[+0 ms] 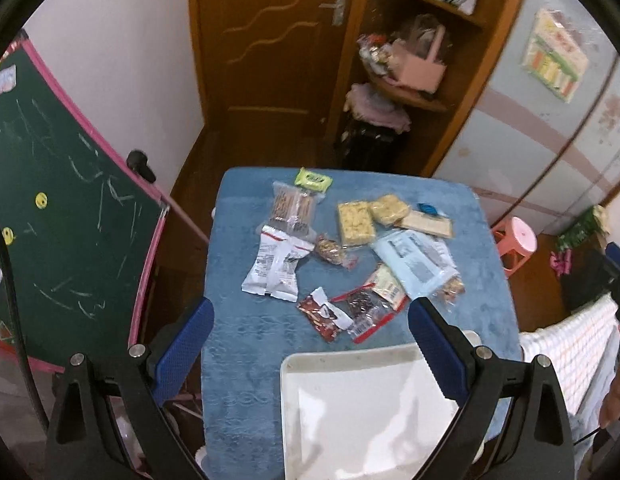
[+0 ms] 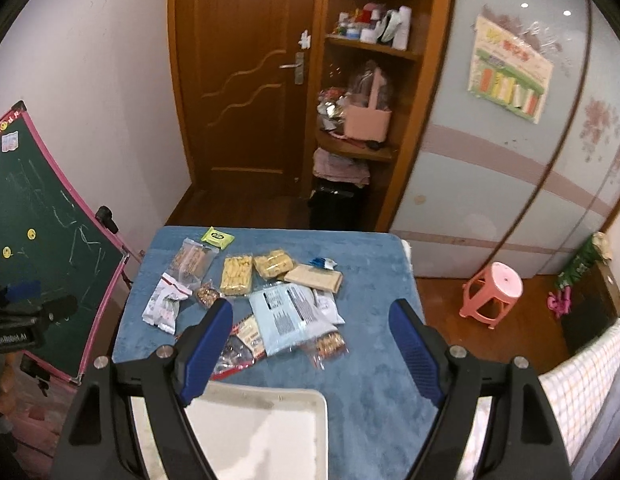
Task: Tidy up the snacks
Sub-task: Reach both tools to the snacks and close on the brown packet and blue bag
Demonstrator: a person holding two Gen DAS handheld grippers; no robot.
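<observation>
Snacks lie scattered over the middle and far half of the blue-covered table [image 1: 238, 360], none yet in the white tray [image 1: 349, 408] that sits empty at the near edge. Nearest the tray are a dark red packet [image 1: 323, 316] and a clear red-edged packet [image 1: 365, 312]; just beyond them a pale blue packet [image 1: 415, 266] overlaps smaller ones, a silver-white packet [image 1: 276, 266] lies to the left, and 2 yellow blocks [image 1: 355, 220] and a small green packet [image 1: 313, 179] lie farther off. The left hand-held gripper [image 1: 310, 324] hangs above the near packets with its blue fingers [image 1: 186, 344] spread wide and nothing between them; the right hand-held gripper [image 2: 310, 328] is likewise spread and empty, poised over the pale blue packet [image 2: 288, 314] and the tray [image 2: 262, 428]. The step in hand looks like the first pick. A good choice would be a packet lying free at the pile's near edge, such as the dark red one, so nothing else is dragged along. These wrappers are thin and flat, so the fingers should come down straddling a crimped end or a raised fold, close firmly, lift clear, and release low over the tray. Working near to far keeps each reach unobstructed.
</observation>
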